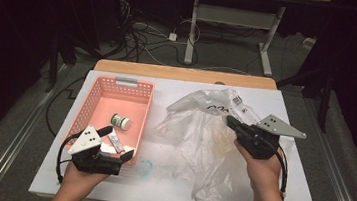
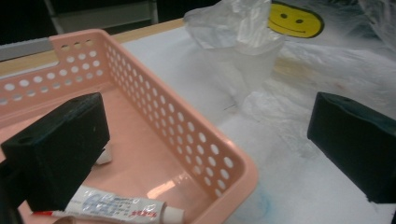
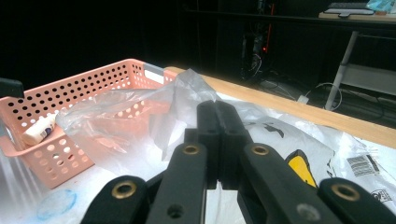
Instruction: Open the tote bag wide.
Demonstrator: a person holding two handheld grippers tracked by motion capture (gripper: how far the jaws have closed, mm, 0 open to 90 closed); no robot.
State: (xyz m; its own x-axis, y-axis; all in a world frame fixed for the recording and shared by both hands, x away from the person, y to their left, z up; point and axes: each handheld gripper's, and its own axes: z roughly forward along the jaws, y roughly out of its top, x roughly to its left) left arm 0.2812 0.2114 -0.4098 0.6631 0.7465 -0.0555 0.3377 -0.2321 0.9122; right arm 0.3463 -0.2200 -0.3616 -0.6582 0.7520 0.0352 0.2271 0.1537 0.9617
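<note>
There, on the white-covered worktop, a pink perforated basket sat at the left. Inside it lay a small white bottle with a green label on its side near the middle, and a white tube close to the near wall. In the left gripper view the tube lay flat on the basket floor, its cap pointing toward the near corner, partly covered by one jaw.

The left tongs hung over the basket's near right corner, jaws spread wide with nothing between them; one jaw stood above the basket floor, the other outside the wall over the worktop. The right tongs were pressed together at the upper edge of a crumpled clear plastic bag, which sprawled across the middle and right of the worktop. Whether a fold of the bag was pinched between the jaws could not be made out.

A yellow smiley face showed on the bag, and a barcode label near its far edge. A faint blue ring marked the worktop just beside the basket; what it was stayed unclear.
</note>
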